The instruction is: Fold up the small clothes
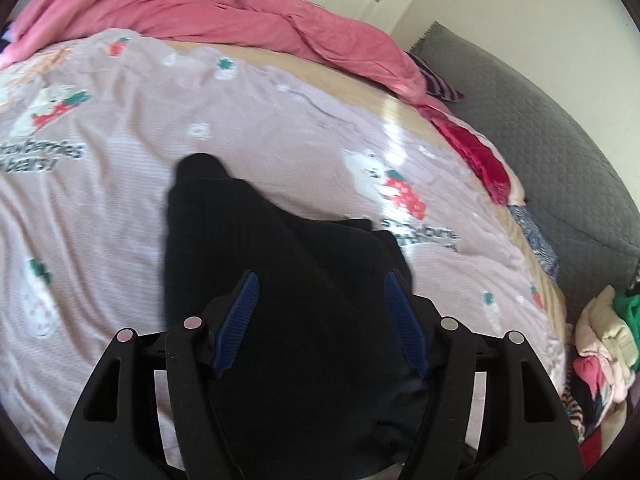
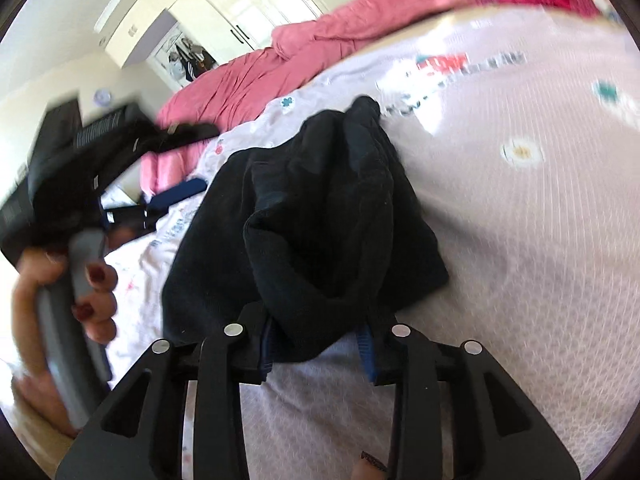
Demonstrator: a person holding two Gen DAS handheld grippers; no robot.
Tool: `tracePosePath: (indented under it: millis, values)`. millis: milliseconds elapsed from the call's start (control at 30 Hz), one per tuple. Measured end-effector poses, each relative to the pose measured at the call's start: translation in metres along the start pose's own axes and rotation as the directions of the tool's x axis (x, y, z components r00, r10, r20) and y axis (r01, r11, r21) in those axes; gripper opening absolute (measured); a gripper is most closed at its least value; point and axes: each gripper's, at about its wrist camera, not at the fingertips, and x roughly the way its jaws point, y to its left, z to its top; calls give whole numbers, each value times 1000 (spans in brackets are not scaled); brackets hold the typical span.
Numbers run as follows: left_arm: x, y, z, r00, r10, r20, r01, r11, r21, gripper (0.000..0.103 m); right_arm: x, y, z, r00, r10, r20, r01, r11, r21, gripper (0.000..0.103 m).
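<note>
A small black garment [image 1: 272,264] lies bunched on the pink printed bed cover [image 1: 120,200]. My left gripper [image 1: 322,280] is open, its blue pads [image 1: 240,312] wide apart just above the garment's near part. In the right wrist view the same black garment [image 2: 304,208] lies crumpled on the cover [image 2: 520,240]. My right gripper [image 2: 320,328] is at its near edge, with the cloth draped between and over the blue pads [image 2: 366,346]; the fingertips are hidden by cloth. The left gripper [image 2: 168,196] shows blurred at the left, in a hand.
A pink duvet [image 1: 224,12] is heaped at the far side of the bed. A red cloth [image 1: 476,156] lies at the bed's right edge beside a grey padded surface [image 1: 560,140]. A pile of mixed clothes [image 1: 604,344] sits at the right. White wardrobes [image 2: 248,4] stand behind.
</note>
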Motion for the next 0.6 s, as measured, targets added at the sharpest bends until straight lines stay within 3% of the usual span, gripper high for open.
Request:
tracePosePath:
  millis: [267,433,600]
  values:
    - [-5,20,-29,989,147,10,-148,987,68,58,-8,-5,24,994,96,-51,-92,993,72,60]
    - [-4,18,-42,986,168,9,-168,979,118,61,2,-10,61,978,174,-113,-159,979,128,76]
    - [-6,18,-47,986,163,14,-164,978,127,62,34,-15,96,956,207,-209,-177,972,157,77]
